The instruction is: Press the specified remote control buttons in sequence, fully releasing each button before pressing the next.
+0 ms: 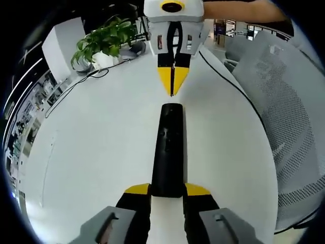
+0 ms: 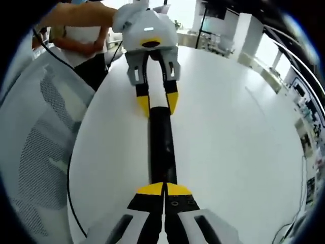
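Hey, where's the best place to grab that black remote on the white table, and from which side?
Grip the remote at a short end, jaws across its narrow width, as the left gripper already does. It lies flat and long on the table, buttons up, so coming in along its length probably leaves the top free for the shut right gripper.

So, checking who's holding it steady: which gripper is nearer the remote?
Left. The left gripper has its jaws around one end of the remote; the right gripper, jaws together, points at the opposite end.

White table (image 1: 101, 152): black remote control (image 1: 168, 152) lying flat at centre; black cable (image 1: 228, 86) along one edge; potted plant (image 1: 104, 40) at far corner.
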`<action>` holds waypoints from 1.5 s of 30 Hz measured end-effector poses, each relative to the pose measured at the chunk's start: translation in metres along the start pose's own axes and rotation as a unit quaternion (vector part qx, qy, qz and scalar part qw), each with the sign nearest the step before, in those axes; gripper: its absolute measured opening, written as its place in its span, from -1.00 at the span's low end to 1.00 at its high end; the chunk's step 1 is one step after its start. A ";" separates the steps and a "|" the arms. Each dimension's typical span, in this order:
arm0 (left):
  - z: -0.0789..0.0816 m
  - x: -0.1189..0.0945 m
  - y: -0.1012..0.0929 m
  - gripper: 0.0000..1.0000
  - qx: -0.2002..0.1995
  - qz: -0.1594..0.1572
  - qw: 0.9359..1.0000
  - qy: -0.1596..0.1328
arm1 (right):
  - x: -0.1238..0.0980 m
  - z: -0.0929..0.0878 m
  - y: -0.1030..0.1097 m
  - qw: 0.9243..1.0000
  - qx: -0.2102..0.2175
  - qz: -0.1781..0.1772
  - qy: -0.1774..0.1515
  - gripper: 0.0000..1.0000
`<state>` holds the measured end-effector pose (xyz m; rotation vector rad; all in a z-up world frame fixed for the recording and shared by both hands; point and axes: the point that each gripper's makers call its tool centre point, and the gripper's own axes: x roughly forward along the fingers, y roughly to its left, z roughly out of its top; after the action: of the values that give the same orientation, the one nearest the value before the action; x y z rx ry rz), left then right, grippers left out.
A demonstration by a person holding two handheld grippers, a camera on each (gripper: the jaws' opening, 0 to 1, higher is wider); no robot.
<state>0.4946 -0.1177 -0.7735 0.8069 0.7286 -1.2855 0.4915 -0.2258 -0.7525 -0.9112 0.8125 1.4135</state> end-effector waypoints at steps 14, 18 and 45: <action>0.000 0.000 0.000 -0.55 0.000 -0.001 1.000 0.002 | 0.013 -0.003 -0.005 0.998 -0.030 0.022 0.054 -1.00; 0.000 0.000 -0.001 -0.55 0.001 0.000 1.000 0.003 | 0.013 -0.006 -0.004 0.997 -0.032 0.025 0.059 -1.00; -0.001 0.000 -0.001 -0.55 -0.002 0.002 1.000 0.006 | 0.015 -0.008 -0.002 0.995 -0.048 0.033 0.084 -1.00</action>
<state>0.4940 -0.1165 -0.7740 0.8124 0.7375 -1.2756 0.4940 -0.2258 -0.7693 -1.0977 0.9137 1.4575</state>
